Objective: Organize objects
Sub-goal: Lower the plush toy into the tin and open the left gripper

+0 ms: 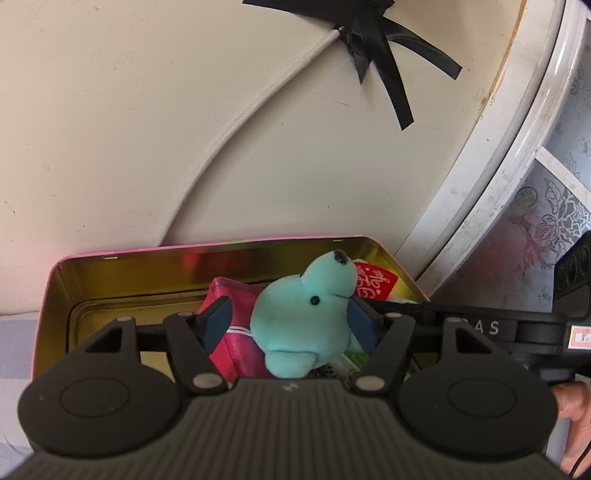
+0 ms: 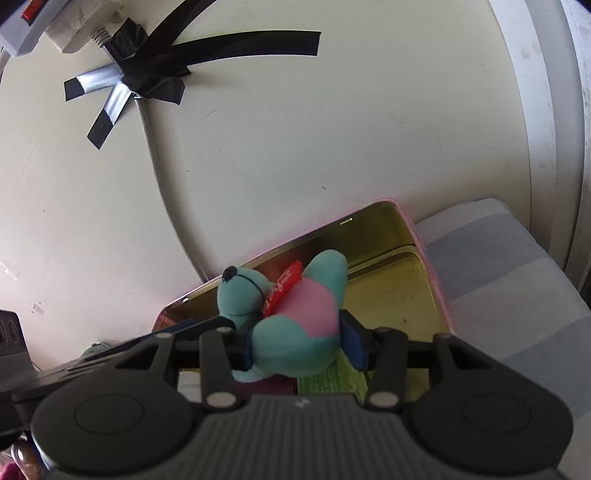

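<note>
A teal plush seal (image 1: 303, 314) with a pink belly and a red tag sits in an open pink tin (image 1: 122, 273) with a gold inside. It also shows in the right wrist view (image 2: 295, 317), over the tin (image 2: 391, 291). My left gripper (image 1: 288, 321) is open, its fingers either side of the seal with a gap on the left. My right gripper (image 2: 299, 343) is closed on the seal's body from the other side. A pink pouch (image 1: 236, 339) and a green packet (image 2: 332, 376) lie under the seal.
The tin stands against a cream wall (image 1: 147, 129) with a cable taped by black tape (image 1: 373, 48). A power strip (image 2: 33, 26) hangs at the upper left. A grey striped cloth (image 2: 517, 280) lies right of the tin. A white door frame (image 1: 509, 140) runs on the right.
</note>
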Motion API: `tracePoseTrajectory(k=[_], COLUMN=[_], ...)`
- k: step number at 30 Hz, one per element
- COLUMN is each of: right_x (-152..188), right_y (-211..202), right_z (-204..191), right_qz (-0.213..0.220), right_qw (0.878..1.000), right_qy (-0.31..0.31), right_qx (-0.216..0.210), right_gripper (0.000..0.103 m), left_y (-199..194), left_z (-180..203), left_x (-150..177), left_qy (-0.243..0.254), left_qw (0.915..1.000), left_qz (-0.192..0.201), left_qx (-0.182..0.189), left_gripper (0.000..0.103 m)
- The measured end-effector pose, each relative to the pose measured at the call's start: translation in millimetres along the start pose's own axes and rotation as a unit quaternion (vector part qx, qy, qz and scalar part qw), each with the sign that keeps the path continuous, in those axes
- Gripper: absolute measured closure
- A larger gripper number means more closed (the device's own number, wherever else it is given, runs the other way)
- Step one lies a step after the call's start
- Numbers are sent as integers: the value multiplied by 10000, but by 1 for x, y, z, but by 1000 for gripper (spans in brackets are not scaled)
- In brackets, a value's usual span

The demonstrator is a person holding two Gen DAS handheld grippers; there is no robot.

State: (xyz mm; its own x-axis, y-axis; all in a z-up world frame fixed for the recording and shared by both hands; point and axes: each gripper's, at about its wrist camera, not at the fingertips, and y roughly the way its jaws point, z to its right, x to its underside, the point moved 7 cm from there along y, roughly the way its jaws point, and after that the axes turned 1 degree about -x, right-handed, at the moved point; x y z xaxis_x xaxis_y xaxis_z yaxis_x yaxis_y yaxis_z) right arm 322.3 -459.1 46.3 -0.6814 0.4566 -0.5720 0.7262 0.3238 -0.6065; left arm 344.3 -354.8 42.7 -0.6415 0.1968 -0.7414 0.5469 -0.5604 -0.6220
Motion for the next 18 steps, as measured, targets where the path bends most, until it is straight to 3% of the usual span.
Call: tracePoseTrajectory(k=[4, 7, 12, 18], right_x=[1, 5, 22, 40], right_y=[-7, -21, -41, -75], right_z=[-7, -11, -21, -41], right_qz=[335, 682, 813, 860], right_qw=[9994, 9976, 9964, 9948], right_qy=[-57, -114, -251, -537], right_qx=[49, 61, 63, 60], right_gripper=[52, 42, 42, 42], left_y=[-6, -16, -42, -76], left_z=[-1, 2, 16, 34], left_x=[-1, 0, 10, 28], left_qy=[148, 350, 832, 1137], left_qw=[9994, 9973, 9884, 9813], left_qz=[142, 303, 565, 690], left_qx=[-280, -576, -1138, -1391], left_gripper=[26, 26, 26, 26])
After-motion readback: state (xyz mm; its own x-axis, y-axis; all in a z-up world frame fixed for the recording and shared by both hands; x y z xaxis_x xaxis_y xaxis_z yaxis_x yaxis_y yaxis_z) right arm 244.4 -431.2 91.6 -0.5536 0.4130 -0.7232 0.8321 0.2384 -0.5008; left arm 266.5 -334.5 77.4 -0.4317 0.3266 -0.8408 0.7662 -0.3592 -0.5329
